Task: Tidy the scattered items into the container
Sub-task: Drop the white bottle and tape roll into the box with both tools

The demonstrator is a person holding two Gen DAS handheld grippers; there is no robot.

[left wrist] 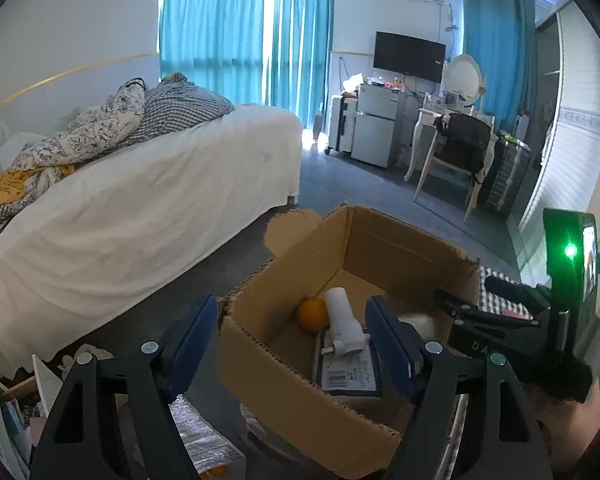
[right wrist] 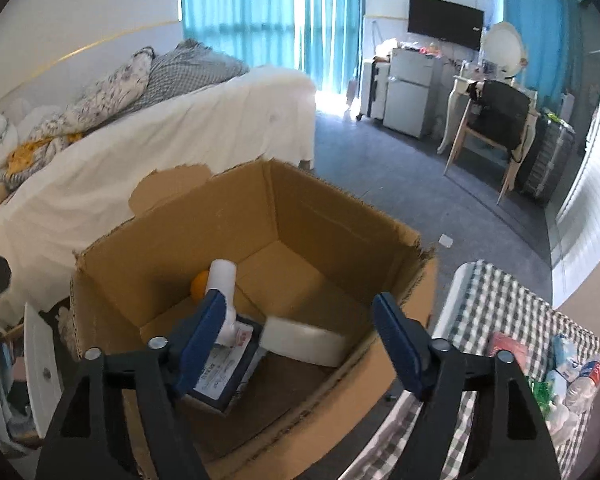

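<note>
Both our grippers, left gripper [left wrist: 290,336] and right gripper [right wrist: 300,330], hang wide-jawed and empty over the cardboard box [right wrist: 340,224]. Inside, our finger hides part of the white bottle [right wrist: 224,280]; the orange [left wrist: 313,315] peeks behind.

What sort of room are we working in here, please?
Most likely a bedroom or small studio flat: a bed with rumpled bedding, a wall TV over a small fridge, and a dressing table.

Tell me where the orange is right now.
The orange lies inside the cardboard box, near its far left corner in both wrist views, touching the white cylinder on its right.
</note>
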